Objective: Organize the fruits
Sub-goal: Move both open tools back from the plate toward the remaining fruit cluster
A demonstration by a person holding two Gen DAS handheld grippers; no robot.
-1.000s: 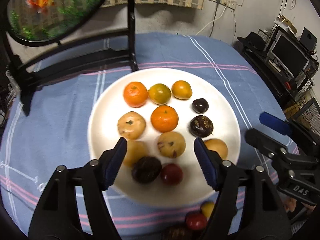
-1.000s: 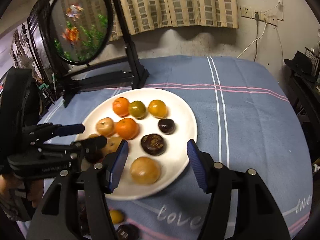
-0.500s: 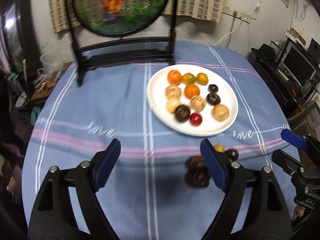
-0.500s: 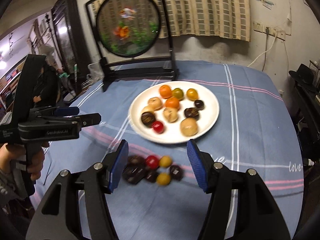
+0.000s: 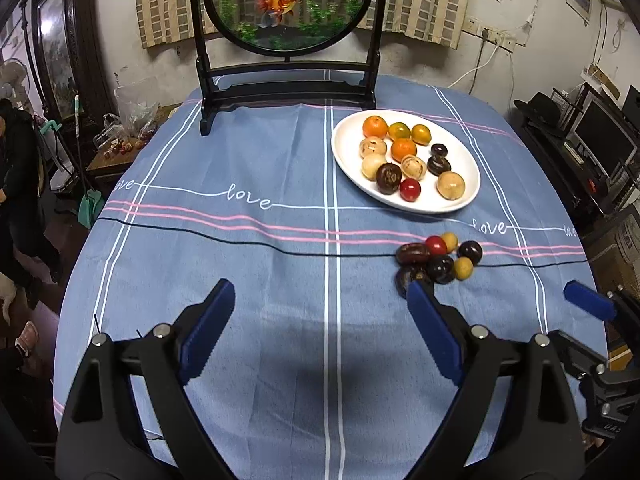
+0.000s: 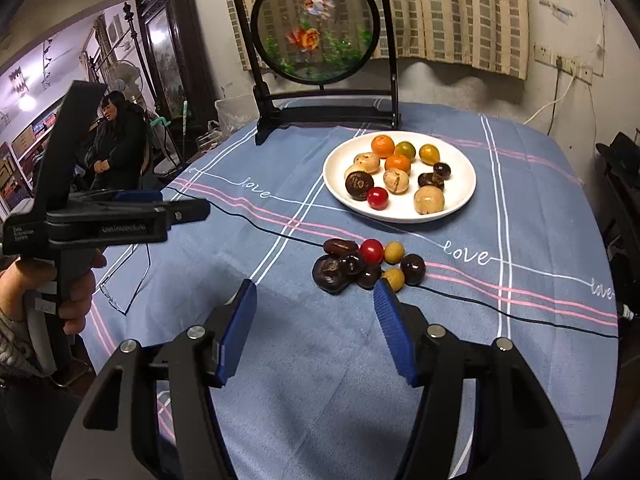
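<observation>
A white plate (image 5: 468, 152) (image 6: 464, 172) on the blue tablecloth holds several fruits: orange, yellow-green, tan, dark brown and one red (image 5: 410, 189). A loose pile of fruits (image 5: 438, 261) (image 6: 366, 265), dark brown, red and yellow, lies on the cloth in front of the plate. My left gripper (image 5: 320, 312) is open and empty, above the cloth, near and left of the pile. My right gripper (image 6: 316, 310) is open and empty, just in front of the pile. Each gripper shows in the other's view: the right one (image 5: 588, 306) and the left one (image 6: 176, 210).
A round goldfish screen on a black stand (image 5: 288, 92) (image 6: 320, 112) stands at the table's far edge behind the plate. A thin black cord (image 5: 240, 240) crosses the cloth. Shelves with electronics (image 5: 592, 148) are right of the table. A person (image 6: 116, 136) sits at far left.
Both grippers have pulled back and up from over the plate. The plate now sits far ahead and the loose pile has come into full view. Both stay open and empty.
</observation>
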